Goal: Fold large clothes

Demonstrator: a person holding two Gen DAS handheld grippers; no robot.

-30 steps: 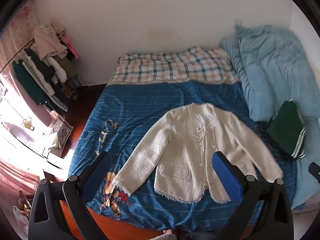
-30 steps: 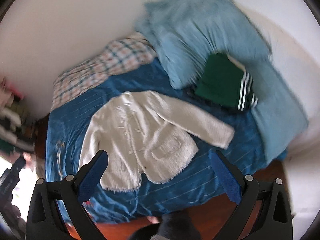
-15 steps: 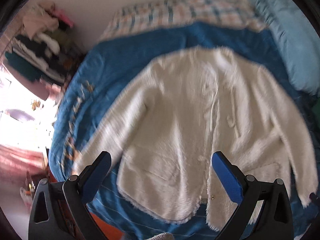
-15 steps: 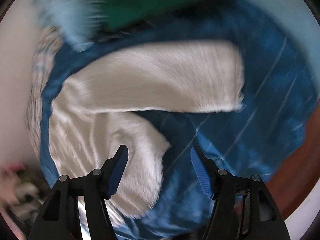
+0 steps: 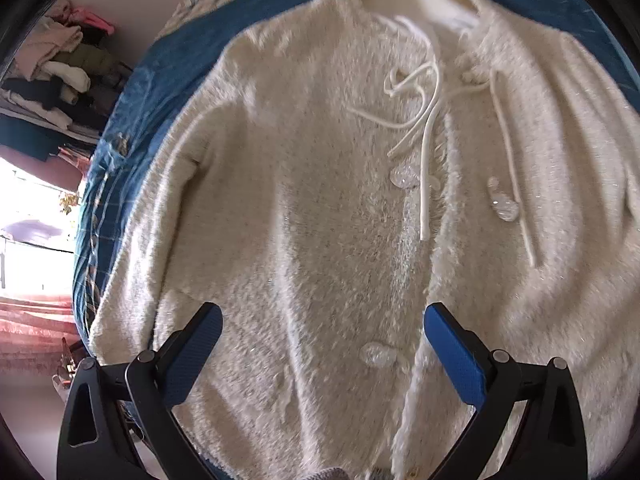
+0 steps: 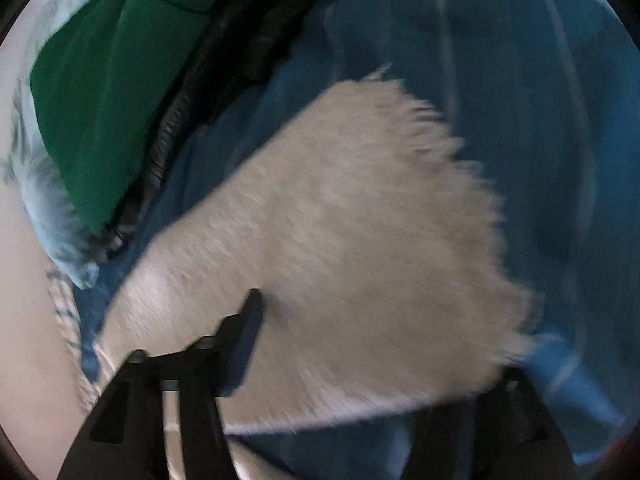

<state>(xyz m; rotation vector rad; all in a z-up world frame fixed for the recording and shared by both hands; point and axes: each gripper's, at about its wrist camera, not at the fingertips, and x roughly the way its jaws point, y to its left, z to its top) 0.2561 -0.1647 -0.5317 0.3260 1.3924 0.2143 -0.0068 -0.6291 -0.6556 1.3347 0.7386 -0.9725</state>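
Because folding needs a flat start, one cream jacket (image 5: 320,208) is lying spread face-up on the bed (image 5: 132,92). Left tongs (image 5: 322,350) are hanging apart over its lower front; right tongs (image 6: 368,344), part-spread, are straddling one sleeve end (image 6: 360,240), grip unclear. Three clear buttons (image 5: 404,178) are showing.

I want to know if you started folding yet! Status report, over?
Left gripper open above fluffy cream cardigan. Right gripper astride its sleeve cuff, grip unclear. Cardigan flat on blue bedspread, unfolded. Green garment nearby, not blocking.
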